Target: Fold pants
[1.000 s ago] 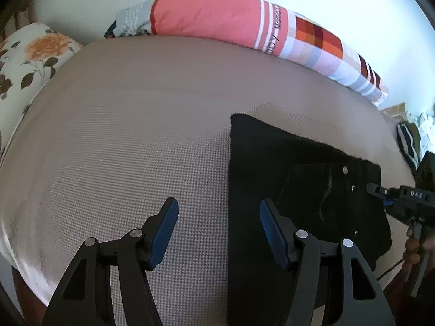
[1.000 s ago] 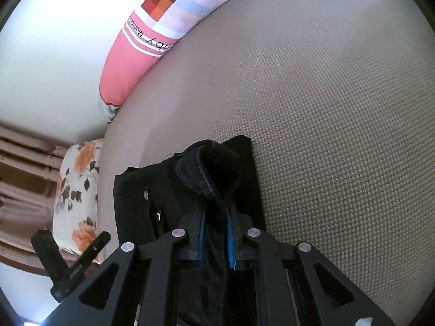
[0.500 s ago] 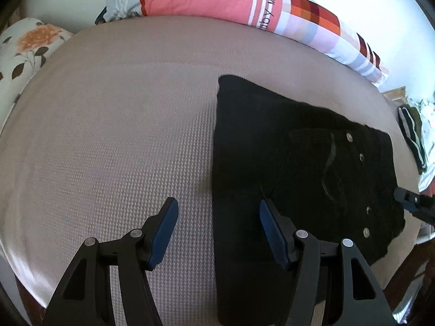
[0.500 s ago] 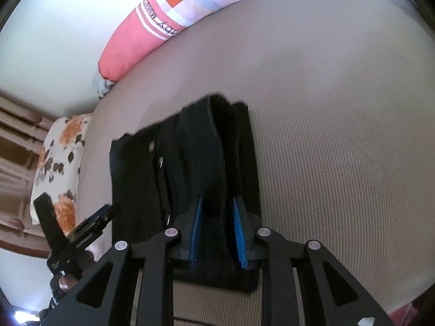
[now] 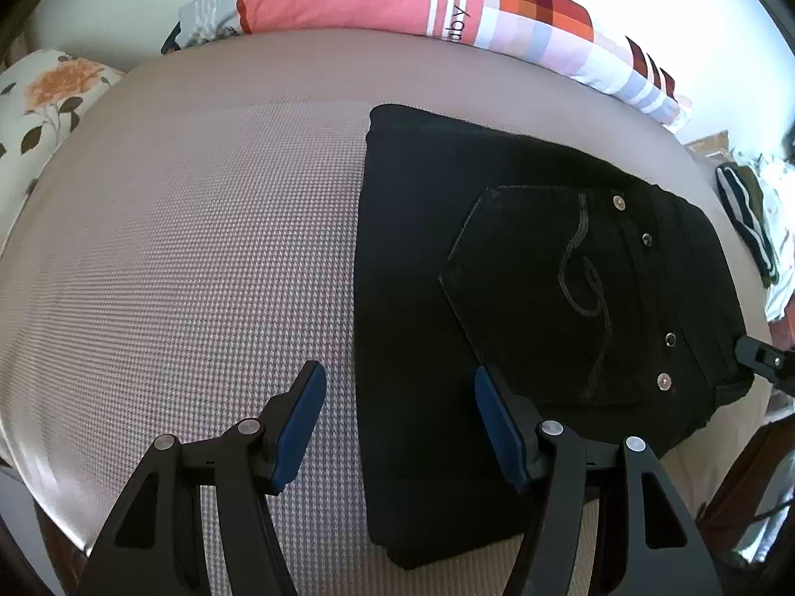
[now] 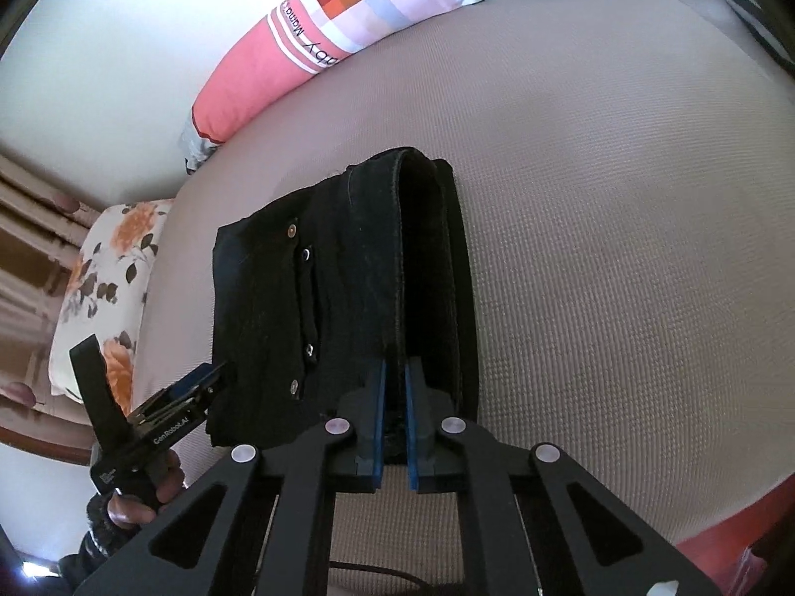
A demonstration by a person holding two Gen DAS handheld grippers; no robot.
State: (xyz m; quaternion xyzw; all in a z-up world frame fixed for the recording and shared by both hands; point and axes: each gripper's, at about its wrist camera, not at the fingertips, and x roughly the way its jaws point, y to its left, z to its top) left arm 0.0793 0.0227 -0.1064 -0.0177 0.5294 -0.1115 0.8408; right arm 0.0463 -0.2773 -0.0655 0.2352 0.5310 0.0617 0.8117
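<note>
Black pants [image 5: 521,298] lie folded into a compact rectangle on the beige mattress [image 5: 198,248], back pocket with curly stitching facing up. My left gripper [image 5: 397,422] is open and empty, hovering over the pants' near left edge. My right gripper [image 6: 395,397] is shut on the pants [image 6: 348,273], pinching a raised fold at the waistband end. The right gripper's tip also shows at the right edge of the left wrist view [image 5: 760,355], and the left gripper shows at the lower left of the right wrist view [image 6: 164,422].
A long pink and checked bolster pillow [image 5: 422,0] lies along the far edge by the white wall. A floral pillow [image 5: 44,99] sits at the far left. Striped clothes [image 5: 750,218] lie off the mattress at the right. The mattress edge is close below.
The left gripper has drawn nearer and lower over the pants, still open. The right gripper has lowered the pinched fold towards the mattress, and the pants now lie flatter.
</note>
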